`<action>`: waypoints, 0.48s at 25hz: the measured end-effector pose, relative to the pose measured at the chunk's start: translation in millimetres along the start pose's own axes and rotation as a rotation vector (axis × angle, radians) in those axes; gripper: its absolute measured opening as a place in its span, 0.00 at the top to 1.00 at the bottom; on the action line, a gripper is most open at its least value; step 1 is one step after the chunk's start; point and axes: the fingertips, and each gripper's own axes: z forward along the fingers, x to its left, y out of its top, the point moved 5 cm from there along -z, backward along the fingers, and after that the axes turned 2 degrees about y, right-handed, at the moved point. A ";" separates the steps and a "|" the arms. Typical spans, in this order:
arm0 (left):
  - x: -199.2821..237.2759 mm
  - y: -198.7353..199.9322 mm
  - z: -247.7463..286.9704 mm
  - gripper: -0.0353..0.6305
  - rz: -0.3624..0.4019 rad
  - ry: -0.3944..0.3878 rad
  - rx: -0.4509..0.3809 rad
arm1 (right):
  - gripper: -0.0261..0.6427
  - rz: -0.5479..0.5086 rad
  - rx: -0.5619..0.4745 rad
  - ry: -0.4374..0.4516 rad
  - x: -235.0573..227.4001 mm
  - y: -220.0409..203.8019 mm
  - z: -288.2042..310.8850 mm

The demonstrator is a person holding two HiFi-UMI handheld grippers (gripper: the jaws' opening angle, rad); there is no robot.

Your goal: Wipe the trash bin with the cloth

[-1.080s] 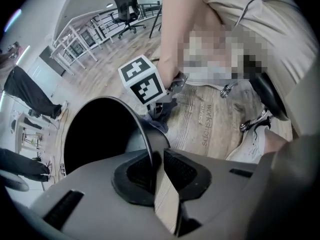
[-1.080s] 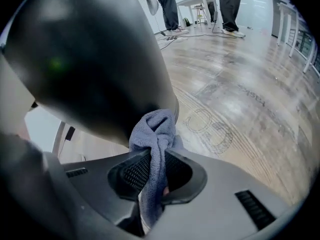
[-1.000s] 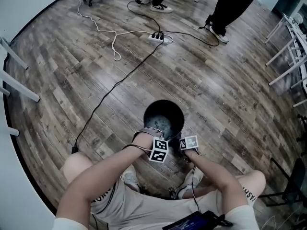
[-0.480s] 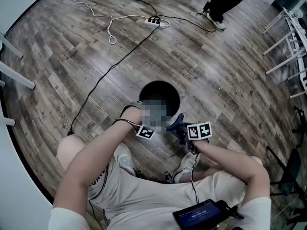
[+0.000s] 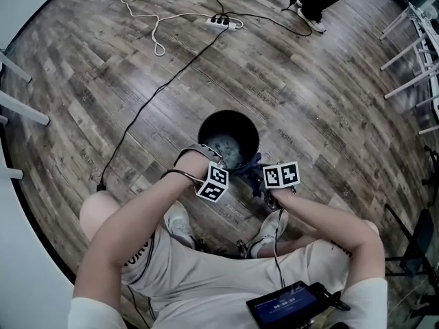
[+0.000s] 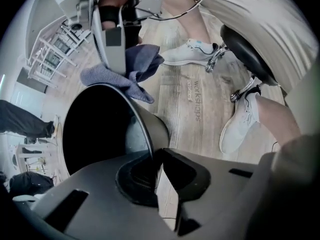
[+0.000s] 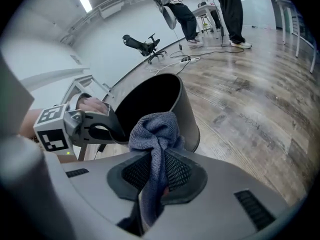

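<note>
At frame centre, on the wood-plank floor | left gripper has just been closing and is pinching the thin rim of the round, smooth, dark trash bin | lower right of the bin, right gripper is clamping the bunched blue woven cloth just beside the rim

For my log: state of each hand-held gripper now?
Left hand-held gripper: just closed, clamping the trash bin rim.
Right hand-held gripper: closed on the cloth.

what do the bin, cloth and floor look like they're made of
The bin: dark, smooth, thin-walled with a dull sheen; plastic or painted metal, can't tell.
The cloth: blue-grey fabric, fine knit weave, limp folds; likely microfibre.
The floor: wood-look planks with grain and seams, slight gloss; probably laminate or vinyl.
</note>
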 end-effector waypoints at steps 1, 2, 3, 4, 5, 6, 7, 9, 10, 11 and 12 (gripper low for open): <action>-1.5 3.7 -0.6 0.90 0.004 -0.009 -0.006 | 0.87 0.011 0.007 0.000 -4.3 -3.0 3.6; -2.7 6.7 -1.0 0.90 0.003 -0.018 -0.014 | 0.87 0.017 0.013 0.000 -8.6 -5.9 7.7; -3.3 8.6 -1.2 0.90 0.000 -0.026 -0.020 | 0.87 0.021 0.018 -0.001 -13.2 -8.5 12.5; -3.4 9.4 -1.3 0.90 -0.004 -0.033 -0.024 | 0.87 0.026 0.021 -0.003 -18.1 -10.6 17.8; -3.3 9.7 -1.2 0.91 -0.006 -0.039 -0.026 | 0.87 0.033 0.024 -0.005 -23.2 -12.6 23.3; -3.1 10.0 -1.1 0.91 -0.008 -0.043 -0.027 | 0.87 0.039 0.028 -0.010 -28.5 -14.7 29.2; -2.8 10.2 -1.0 0.91 -0.009 -0.046 -0.029 | 0.87 0.039 0.034 -0.017 -33.9 -17.1 35.4; -1.8 10.3 -1.0 0.91 -0.009 -0.046 -0.033 | 0.87 0.018 0.044 -0.036 -44.7 -22.8 49.6; -1.4 9.7 -1.2 0.91 -0.008 -0.046 -0.035 | 0.87 0.002 0.044 -0.043 -50.4 -26.7 58.3; -1.4 8.9 -1.3 0.91 -0.009 -0.047 -0.036 | 0.87 -0.011 0.039 -0.046 -56.4 -31.6 68.1; -1.6 8.4 -1.1 0.91 -0.010 -0.049 -0.038 | 0.87 -0.016 0.031 -0.047 -62.5 -37.5 78.8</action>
